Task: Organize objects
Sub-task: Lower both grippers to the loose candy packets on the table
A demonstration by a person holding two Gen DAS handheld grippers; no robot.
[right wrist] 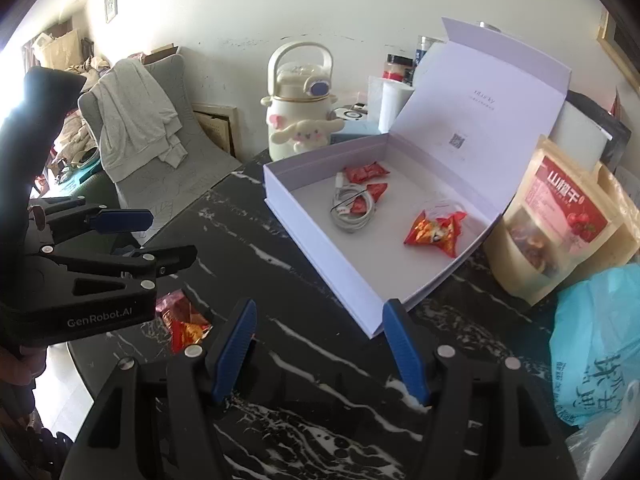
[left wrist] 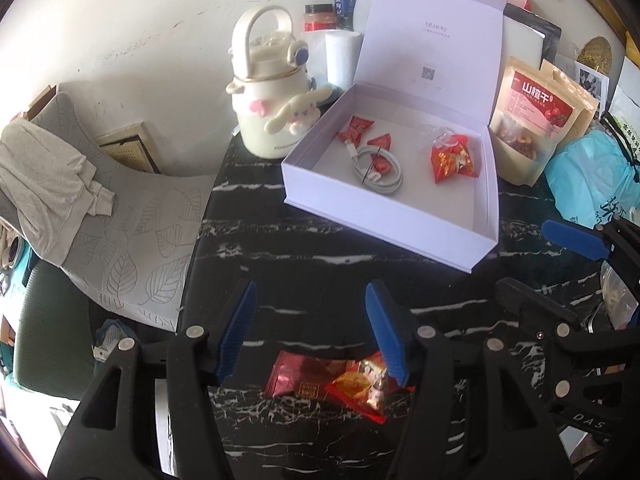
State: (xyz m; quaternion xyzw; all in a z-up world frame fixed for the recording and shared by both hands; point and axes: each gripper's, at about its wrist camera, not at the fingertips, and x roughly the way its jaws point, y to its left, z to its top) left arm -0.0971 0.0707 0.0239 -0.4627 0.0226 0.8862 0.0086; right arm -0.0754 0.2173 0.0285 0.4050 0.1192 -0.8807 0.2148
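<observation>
Cable (left wrist: 380, 168) and snacks (left wrist: 454, 162) in box (left wrist: 384, 220)

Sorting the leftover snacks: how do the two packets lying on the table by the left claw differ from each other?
The dark red packet is a plain maroon rectangle with a small label; the bright red packet is printed with gold and a cartoon figure. The dark red packet lies on the left, while the bright red packet lies on the right, overlapping its edge. Both lie flat on the black marble table, outside the white box, between the open fingers of the left claw.

The black white-veined marble counter (left wrist: 280, 248) carries an open white box (left wrist: 384, 216), a cream kettle-shaped bottle (left wrist: 268, 120), kraft snack pouches (left wrist: 528, 128), a blue plastic bag (left wrist: 592, 176), and two candy wrappers (left wrist: 336, 384) near its front edge.
</observation>
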